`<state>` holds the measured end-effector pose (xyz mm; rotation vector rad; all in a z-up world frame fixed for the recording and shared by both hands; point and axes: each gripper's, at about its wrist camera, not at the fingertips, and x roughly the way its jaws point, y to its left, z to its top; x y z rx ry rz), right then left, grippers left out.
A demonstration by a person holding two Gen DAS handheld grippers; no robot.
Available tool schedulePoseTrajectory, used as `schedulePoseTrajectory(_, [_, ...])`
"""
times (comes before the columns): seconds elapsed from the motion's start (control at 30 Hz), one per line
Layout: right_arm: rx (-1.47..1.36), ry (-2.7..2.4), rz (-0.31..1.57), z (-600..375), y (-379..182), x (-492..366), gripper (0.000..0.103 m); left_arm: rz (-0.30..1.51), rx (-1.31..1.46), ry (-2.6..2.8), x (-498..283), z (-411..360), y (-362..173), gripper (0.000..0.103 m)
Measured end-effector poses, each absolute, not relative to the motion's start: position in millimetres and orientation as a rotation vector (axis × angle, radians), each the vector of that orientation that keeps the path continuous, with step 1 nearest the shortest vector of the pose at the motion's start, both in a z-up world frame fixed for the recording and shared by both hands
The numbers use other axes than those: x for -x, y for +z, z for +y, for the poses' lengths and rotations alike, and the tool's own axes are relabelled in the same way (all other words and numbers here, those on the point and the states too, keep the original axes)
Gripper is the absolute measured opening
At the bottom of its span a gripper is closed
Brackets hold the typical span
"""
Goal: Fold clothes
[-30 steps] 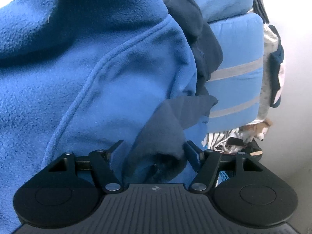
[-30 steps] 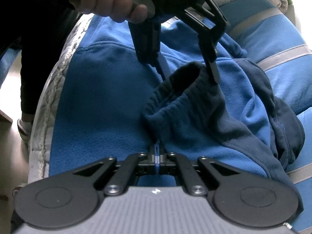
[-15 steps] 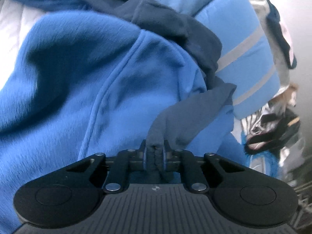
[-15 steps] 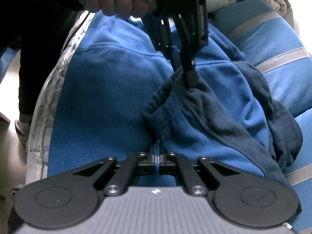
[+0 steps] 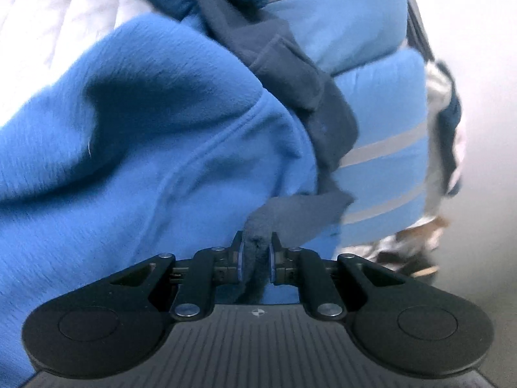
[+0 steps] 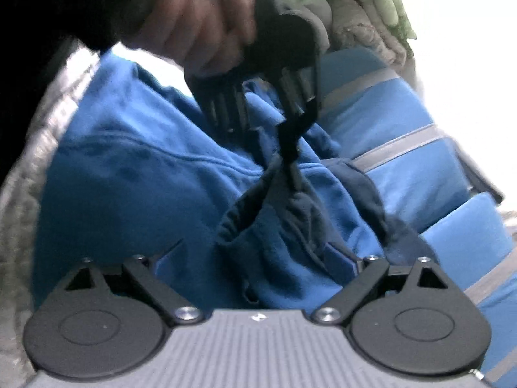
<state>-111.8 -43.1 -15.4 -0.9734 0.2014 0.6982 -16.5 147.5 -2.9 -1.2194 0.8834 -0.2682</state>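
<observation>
left gripper [image 5: 255,258] clenched on navy fleece cuff [image 5: 290,213], lower centre | right gripper [image 6: 258,258] released | risk: thin pinch slips, blue fleece jacket [image 5: 145,145] sags

Blue fleece [image 6: 135,187] fills the space ahead of the spread right gripper [image 6: 258,262]; striped cushions [image 6: 420,174] apparently wall off its right.

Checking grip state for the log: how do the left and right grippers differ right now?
The left gripper is shut on the dark navy cuff of the blue fleece; the right gripper is open, holding nothing. The left's fingers sit nearly together with cloth pinched between; the right's are spread wide over the fleece. The left lifts the cuff up off the fleece; the right sits low against it. Both are the same black two-finger design.
</observation>
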Motion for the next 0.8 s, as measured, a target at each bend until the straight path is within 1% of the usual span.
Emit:
schedulePoseTrajectory(0.1, [0.983,0.598,0.124,-33,-23,116,0.103,0.869,1.372,-0.326,17,150,-12,0.013])
schedulePoseTrajectory(0.2, [0.982,0.490,0.085,-26,-26,113,0.103,0.862,1.504,-0.369,17,152,-20,0.013])
schedulePoseTrajectory(0.3, [0.997,0.410,0.048,-22,-31,108,0.103,0.861,1.569,-0.398,16,151,-24,0.013])
schedulePoseTrajectory(0.4, [1.022,0.347,0.033,-25,-32,103,0.102,0.843,1.538,-0.399,15,150,-20,0.013])
schedulePoseTrajectory(0.5, [1.001,0.331,0.060,-29,-28,98,0.099,0.821,1.429,-0.353,14,154,-10,0.013])
schedulePoseTrajectory(0.53, [0.985,0.337,0.073,-31,-25,97,0.094,0.817,1.397,-0.334,14,154,-8,0.013])
schedulePoseTrajectory(0.57, [0.974,0.350,0.078,-32,-24,98,0.086,0.813,1.366,-0.315,14,155,-6,0.013])
schedulePoseTrajectory(0.6, [0.970,0.361,0.077,-32,-23,99,0.081,0.811,1.337,-0.297,14,154,-3,0.013])
schedulePoseTrajectory(0.67, [0.968,0.389,0.072,-31,-22,102,0.057,0.806,1.280,-0.263,15,154,1,0.013])
schedulePoseTrajectory(0.7, [0.967,0.402,0.064,-30,-22,105,0.051,0.807,1.261,-0.253,15,153,1,0.013])
schedulePoseTrajectory(0.73, [0.966,0.413,0.058,-30,-21,107,0.038,0.809,1.253,-0.247,15,154,1,0.014])
schedulePoseTrajectory(0.77, [0.964,0.420,0.053,-29,-21,110,0.032,0.811,1.248,-0.241,15,154,1,0.014])
schedulePoseTrajectory(0.8, [0.959,0.429,0.050,-29,-20,112,0.019,0.812,1.251,-0.235,16,156,0,0.015])
